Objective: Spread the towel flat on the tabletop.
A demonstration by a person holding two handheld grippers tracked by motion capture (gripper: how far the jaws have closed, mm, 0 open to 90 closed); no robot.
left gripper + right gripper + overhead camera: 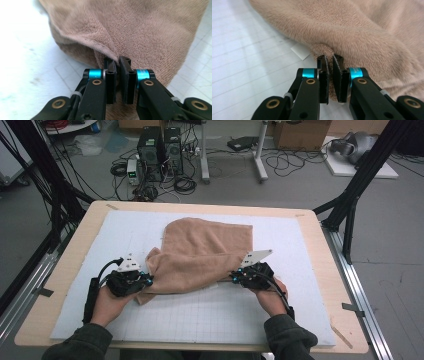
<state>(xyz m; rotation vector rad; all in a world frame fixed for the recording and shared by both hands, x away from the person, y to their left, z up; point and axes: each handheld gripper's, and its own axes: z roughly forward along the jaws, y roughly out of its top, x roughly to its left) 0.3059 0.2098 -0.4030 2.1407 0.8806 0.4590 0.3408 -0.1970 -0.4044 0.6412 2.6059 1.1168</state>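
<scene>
A tan terry towel (202, 252) lies rumpled near the middle of a white gridded mat (215, 315), which covers most of a light wooden table (327, 270). The towel's far part spreads flat across the mat, while its near edge is bunched and pulled up at two corners.

The left gripper (146, 279), held in the person's left hand (107, 304), is clamped on the towel's near left corner; in the left gripper view its jaws stand close together with a hemmed fold of the towel (125, 32) pinched between the pads. The right gripper (235, 277), held in the right hand (270, 301), grips the near right corner in the same way: the right gripper view shows its jaws pressed on a rolled edge of the plush cloth (352, 32), with a small white label (300, 52) lying on the mat just beside it. Both grippers sit low, close to the mat, with dark sleeves coming in from the bottom of the high view.

Beyond the table, the grey floor (300, 185) carries two black computer towers (161, 147) amid a tangle of cables (182, 182). The legs of a white stand (260, 157) rise nearby, cardboard boxes (300, 134) sit at the back, and black frame struts (362, 175) flank the table on both sides.
</scene>
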